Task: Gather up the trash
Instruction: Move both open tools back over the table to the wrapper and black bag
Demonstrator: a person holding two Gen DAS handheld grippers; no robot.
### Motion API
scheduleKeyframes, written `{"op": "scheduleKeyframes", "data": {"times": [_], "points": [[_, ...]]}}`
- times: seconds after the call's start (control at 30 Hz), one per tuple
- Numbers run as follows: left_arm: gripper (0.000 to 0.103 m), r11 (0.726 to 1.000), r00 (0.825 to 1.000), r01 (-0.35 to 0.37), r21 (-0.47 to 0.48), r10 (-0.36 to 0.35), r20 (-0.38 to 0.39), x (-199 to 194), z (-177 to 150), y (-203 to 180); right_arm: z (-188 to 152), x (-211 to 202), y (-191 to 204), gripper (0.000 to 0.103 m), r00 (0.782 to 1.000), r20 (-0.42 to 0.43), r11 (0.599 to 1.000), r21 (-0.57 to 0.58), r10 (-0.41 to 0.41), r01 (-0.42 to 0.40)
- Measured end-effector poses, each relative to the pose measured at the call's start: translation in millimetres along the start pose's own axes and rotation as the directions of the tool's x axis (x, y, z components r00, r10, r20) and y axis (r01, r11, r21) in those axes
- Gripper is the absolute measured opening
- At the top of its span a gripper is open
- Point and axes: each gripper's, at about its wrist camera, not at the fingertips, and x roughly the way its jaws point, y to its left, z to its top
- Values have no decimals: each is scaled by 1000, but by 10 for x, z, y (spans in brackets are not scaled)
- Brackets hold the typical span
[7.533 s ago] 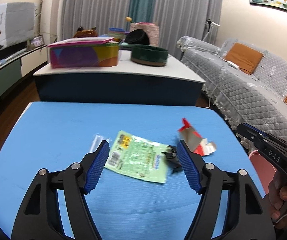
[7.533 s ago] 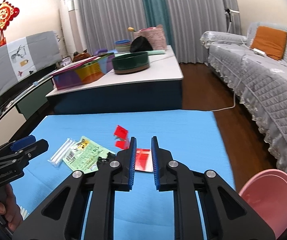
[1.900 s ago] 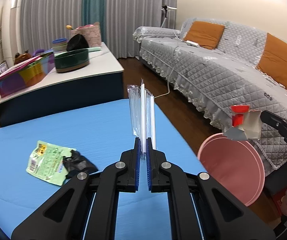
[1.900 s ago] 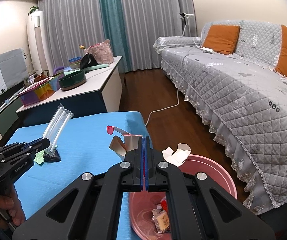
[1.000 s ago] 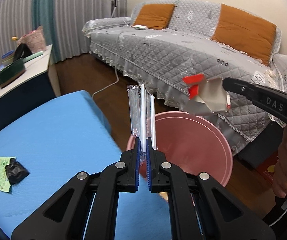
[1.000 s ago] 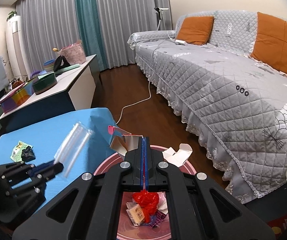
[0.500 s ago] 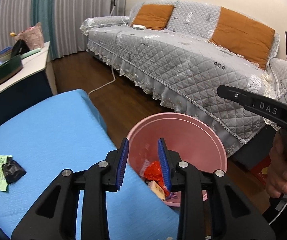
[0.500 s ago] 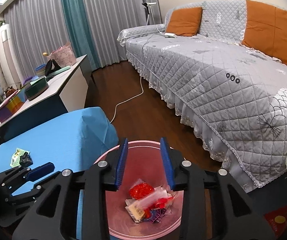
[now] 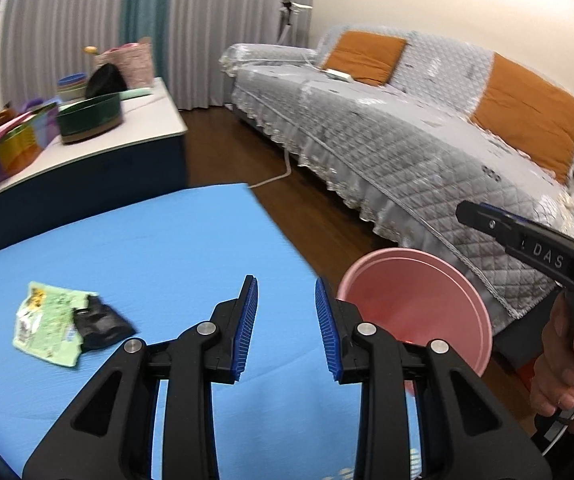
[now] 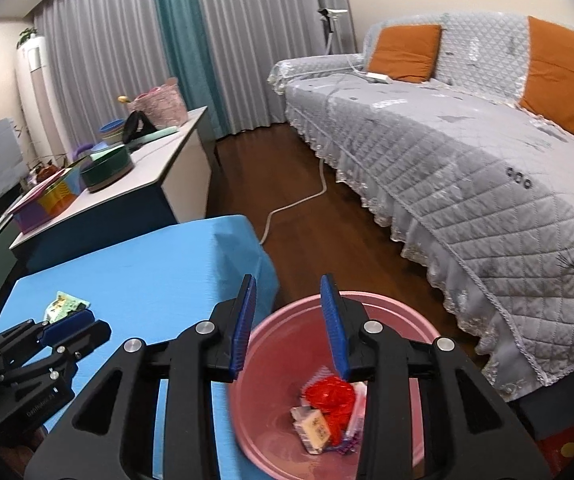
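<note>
1. Broadly, a grey quilted sofa (image 10: 467, 168) with orange cushions fills the space beyond and to the right of both grippers.
2. A table with a blue cover (image 9: 147, 260) lies under the left gripper and to the left of the right one; its near corner ends beside the bin.
3. A pink bin (image 10: 415, 328) stands on the floor directly beneath the right gripper and just right of the left gripper's fingertips. In it lie a crumpled red wrapper (image 10: 329, 394), a small pale packet (image 10: 315, 428) and clear plastic; other scraps are too blurred to name.
4. The right gripper (image 10: 289, 320) hangs over the bin, its jaws parted partway with nothing between them; they have just been opening.
5. The left gripper (image 9: 285, 328) sits above the blue cover's edge, jaws likewise partway apart and empty, having just been opening.
6. A green wrapper (image 9: 47, 330) with a black scrap (image 9: 101, 324) on its right edge lies on the cover, well left of the left gripper.
</note>
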Motion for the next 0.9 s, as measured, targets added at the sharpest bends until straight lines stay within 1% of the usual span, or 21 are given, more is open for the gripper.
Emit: {"op": "scheduleKeyframes", "data": {"times": [0.23,0.4,0.67,0.9], "points": [[30,996,998,-67,-57,68,15,-161,-19,423,9,121,488,35,998,-9,997,-45,66,-66],[30,986,992,-124,-113,127,15,-280,-62,794,-25,234,914,35,992,-27,988,-92,125,-127],[30,953,976,-216,-212,220,-9,-421,-192,1446,-107,442,1464,35,976,-68,964,-155,208,-216],[30,924,962,-269,-272,269,-37,-498,-333,1862,-166,628,1833,35,958,-98,940,-189,269,-283]]}}
